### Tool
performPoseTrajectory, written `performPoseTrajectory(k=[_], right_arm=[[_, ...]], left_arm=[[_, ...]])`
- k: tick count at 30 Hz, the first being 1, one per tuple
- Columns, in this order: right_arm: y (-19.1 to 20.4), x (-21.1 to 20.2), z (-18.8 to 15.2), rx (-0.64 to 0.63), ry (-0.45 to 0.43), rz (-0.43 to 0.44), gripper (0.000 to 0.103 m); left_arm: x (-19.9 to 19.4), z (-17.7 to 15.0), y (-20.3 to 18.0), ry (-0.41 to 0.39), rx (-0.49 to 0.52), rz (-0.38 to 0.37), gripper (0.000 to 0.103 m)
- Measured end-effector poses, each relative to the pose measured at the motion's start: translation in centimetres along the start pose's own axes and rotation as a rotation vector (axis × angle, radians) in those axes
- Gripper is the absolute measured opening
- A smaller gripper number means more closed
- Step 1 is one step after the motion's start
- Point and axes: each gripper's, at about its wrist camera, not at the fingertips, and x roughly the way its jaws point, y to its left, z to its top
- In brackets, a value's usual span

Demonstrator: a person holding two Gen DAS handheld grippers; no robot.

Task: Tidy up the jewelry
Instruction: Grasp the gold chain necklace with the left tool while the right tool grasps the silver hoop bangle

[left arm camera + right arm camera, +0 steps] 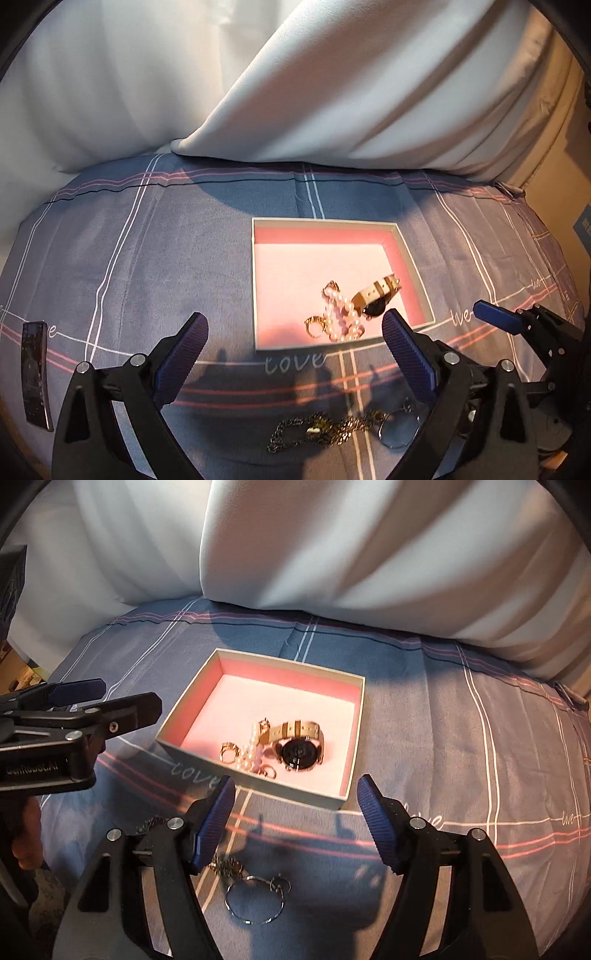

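Both hand-held grippers are released, holding nothing: left hand-held gripper (295, 354) and right hand-held gripper (297, 821) each hover w/ jaws spread wide, just short of the box's near wall. The box (258, 781), pink-lined, sits on the bed (147, 240). Inside it, toward the near wall: a watch (301, 753), a pearl bracelet (343, 314) and a gold ring (314, 326), bunched together and touching. Outside the box, near side, lies a chain necklace (321, 432) w/ a round glass pendant (255, 899), close under the grippers.

Likely next: pick up the chain and drop it into the box. Risks, as a guess: the chain is thin and limp on soft bedding, so pads could close on fabric instead, or catch one loop and let the pendant swing and snag the box rim. Dropping it onto the bunched pieces could tangle links w/ the pearls.
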Motion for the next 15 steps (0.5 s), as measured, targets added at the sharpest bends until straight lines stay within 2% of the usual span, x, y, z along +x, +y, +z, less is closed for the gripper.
performPoseTrajectory(k=[3, 5, 8, 12, 15], right_arm=[[0.3, 0.0, -3.3, 0.007, 0.057, 0.003, 0.070], [0.5, 0.0, -5.0, 0.024, 0.079, 0.014, 0.070], [1.1, 0.2, -6.9, 0.025, 0.111, 0.026, 0.070], [1.8, 1.0, -8.3, 0.016, 0.151, 0.019, 0.070], [2.3, 1.3, -8.9, -0.005, 0.161, -0.006, 0.070]], left_arm=[[0.5, -4.1, 0.4, 0.068, 0.017, -0.036, 0.093], [1.2, -6.7, 0.3, 0.113, 0.039, -0.032, 0.092], [2.1, -9.6, -0.1, 0.166, 0.067, -0.036, 0.086], [2.9, -11.2, -1.3, 0.169, 0.139, -0.023, 0.081], [3.7, -11.2, -2.1, 0.167, 0.173, -0.012, 0.069]])
